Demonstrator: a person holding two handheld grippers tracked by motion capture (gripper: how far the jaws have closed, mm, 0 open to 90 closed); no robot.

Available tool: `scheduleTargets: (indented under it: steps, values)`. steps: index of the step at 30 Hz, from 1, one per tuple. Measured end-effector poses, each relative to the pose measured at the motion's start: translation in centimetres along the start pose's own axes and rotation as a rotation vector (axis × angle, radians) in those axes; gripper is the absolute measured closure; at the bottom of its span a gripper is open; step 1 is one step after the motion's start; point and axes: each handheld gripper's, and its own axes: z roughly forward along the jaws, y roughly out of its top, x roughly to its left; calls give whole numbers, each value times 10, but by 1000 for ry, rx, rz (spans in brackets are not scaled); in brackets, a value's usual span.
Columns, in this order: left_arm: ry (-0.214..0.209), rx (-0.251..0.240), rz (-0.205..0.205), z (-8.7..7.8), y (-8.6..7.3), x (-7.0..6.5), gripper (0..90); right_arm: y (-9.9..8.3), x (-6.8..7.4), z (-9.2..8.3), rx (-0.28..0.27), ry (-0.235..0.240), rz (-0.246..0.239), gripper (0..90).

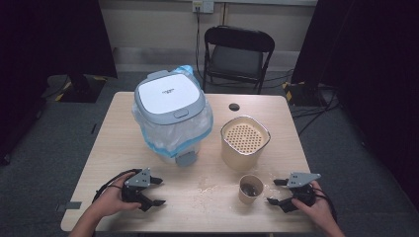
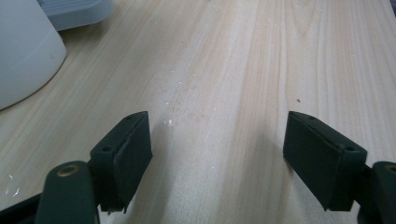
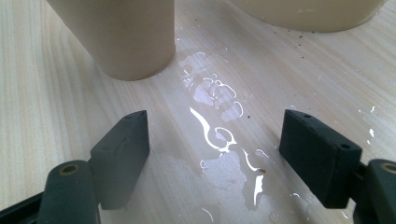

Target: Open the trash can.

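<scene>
Grey carpet and dark curtains surround my pale wooden table (image 1: pixel 148 207), with a black folding chair (image 1: pixel 238 52) pushed back on the far side. Biggest on the table is a white bin (image 1: pixel 171 118) with a grey-edged lid and a clear plastic liner bulging out beneath that lid; it stands left of centre, and its rounded white base (image 2: pixel 23 56) shows at the upper left of my left gripper view. To its right, near but apart, stands a beige container (image 1: pixel 244 143) with a perforated insert across its top. Just in front of that sits a small beige cup (image 1: pixel 250 188) with something dark inside; in my right gripper view the cup (image 3: pixel 126 32) stands ahead and to the left of my jaws.

My left gripper (image 1: pixel 154 191) rests low at the near left, jaws spread wide over bare wood, nothing between them. My right gripper (image 1: pixel 276 191) sits at the near right, just beside the cup, jaws equally wide and empty. A puddle of spilled liquid (image 3: pixel 219 140) glistens on the wood between them, with dark specks (image 3: pixel 299 44) scattered nearby.
</scene>
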Motion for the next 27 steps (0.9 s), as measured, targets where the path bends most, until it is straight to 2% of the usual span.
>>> scheduleTargets:
  steps: [6,8,10,13,14,17,19,23,25,27]
  values:
    - [-17,-1,-3,2,1,-1,173,0,0,0,-1,0,-1,236]
    - [-18,-1,-47,2,2,-1,155,0,0,0,0,5,1,232]
    - [-20,-1,-55,2,2,-1,155,0,0,0,0,5,0,232]
    - [-24,36,-92,-2,7,0,161,0,0,0,0,6,1,232]
    - [-20,35,-105,-3,8,0,161,0,0,0,0,6,0,231]
    - [-6,18,-131,-9,14,2,161,0,0,0,0,6,1,231]
    - [-6,-15,-158,-15,20,3,162,0,0,0,0,6,0,231]
    - [-6,-40,-171,-26,34,1,180,0,0,0,0,6,-1,231]
    - [-28,-33,-192,-31,41,-1,183,0,0,0,0,5,-1,231]
    - [-28,-19,-190,-34,48,-4,184,0,0,0,0,5,-1,231]
